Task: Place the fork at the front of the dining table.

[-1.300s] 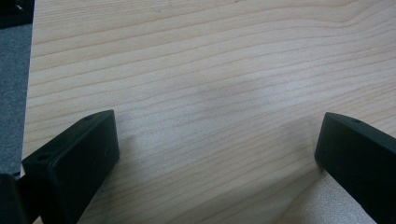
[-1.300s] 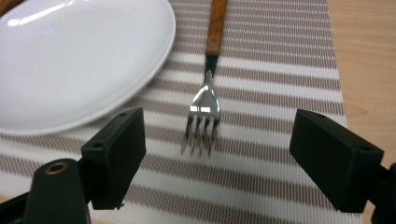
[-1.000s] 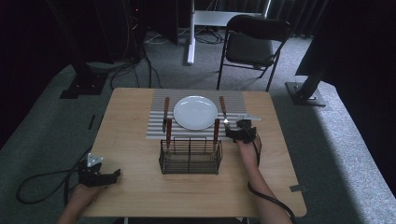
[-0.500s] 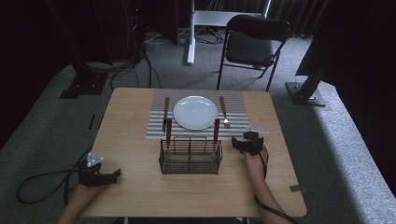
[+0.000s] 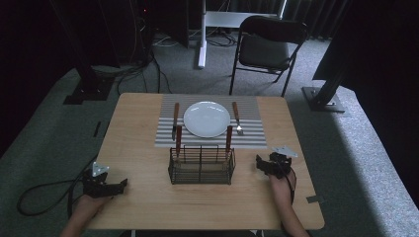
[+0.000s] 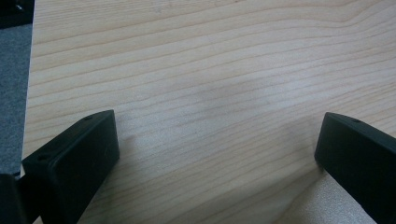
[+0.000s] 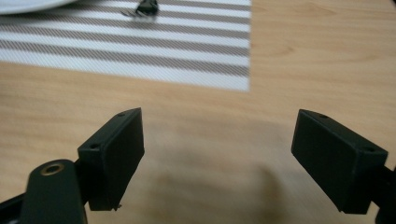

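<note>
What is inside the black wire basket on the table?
Two brown-handled utensils stand in the wire basket, one at its left, one at its right; their lower ends are hidden, so their type is unclear.

White plate [image 5: 206, 119] on grey-striped placemat [image 5: 252, 136], black basket [image 5: 201, 165].

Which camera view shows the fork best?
The high view: the fork lies whole on the striped placemat, right of the plate. The right gripper view catches just its blurred tip at the top edge.

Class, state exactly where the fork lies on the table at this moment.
In the high view, the fork lies on the striped placemat, just right of the white plate, beyond the wire basket.
</note>
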Demonstrator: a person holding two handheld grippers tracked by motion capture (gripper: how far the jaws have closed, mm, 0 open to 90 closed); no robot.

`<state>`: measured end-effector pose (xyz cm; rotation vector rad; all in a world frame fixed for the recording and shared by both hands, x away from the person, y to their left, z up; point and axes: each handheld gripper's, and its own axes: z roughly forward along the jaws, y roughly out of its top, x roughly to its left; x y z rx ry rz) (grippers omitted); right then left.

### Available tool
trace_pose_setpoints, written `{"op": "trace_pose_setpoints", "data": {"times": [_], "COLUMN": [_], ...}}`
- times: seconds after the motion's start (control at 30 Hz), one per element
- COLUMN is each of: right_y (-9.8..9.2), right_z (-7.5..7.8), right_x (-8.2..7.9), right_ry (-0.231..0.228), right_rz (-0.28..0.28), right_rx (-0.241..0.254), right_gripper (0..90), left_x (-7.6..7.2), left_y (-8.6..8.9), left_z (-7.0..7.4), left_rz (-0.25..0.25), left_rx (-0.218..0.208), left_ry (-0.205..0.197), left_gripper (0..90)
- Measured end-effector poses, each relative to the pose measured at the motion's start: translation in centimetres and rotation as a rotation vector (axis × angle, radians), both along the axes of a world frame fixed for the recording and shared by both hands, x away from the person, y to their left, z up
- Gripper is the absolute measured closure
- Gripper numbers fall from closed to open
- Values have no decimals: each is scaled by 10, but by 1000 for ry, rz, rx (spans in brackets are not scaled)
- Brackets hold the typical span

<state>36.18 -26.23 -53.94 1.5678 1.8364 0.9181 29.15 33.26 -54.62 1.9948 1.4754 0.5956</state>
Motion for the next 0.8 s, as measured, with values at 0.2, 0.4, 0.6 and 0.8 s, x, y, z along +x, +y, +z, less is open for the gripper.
{"op": "trace_pose_setpoints", "data": {"times": [0.2, 0.4, 0.6, 0.8], "right_y": [-15, -26, -37, -50], "right_z": [-2, -3, -5, -9], "right_x": [-22, -37, -50, -61], "right_ry": [-2, 4, 25, 48], "right_rz": [-50, -73, -123, -157], "right_rx": [-28, -24, -60, -59], "right_gripper": [165, 165, 165, 165], "left_x": [0, 0, 0, 0], "left_y": [0, 0, 0, 0], "left_z": [0, 0, 0, 0], "left_rz": [0, 0, 0, 0], "left_rx": [0, 0, 0, 1], "left_ry": [0, 0, 0, 2], "left_gripper": [0, 0, 0, 0]}}
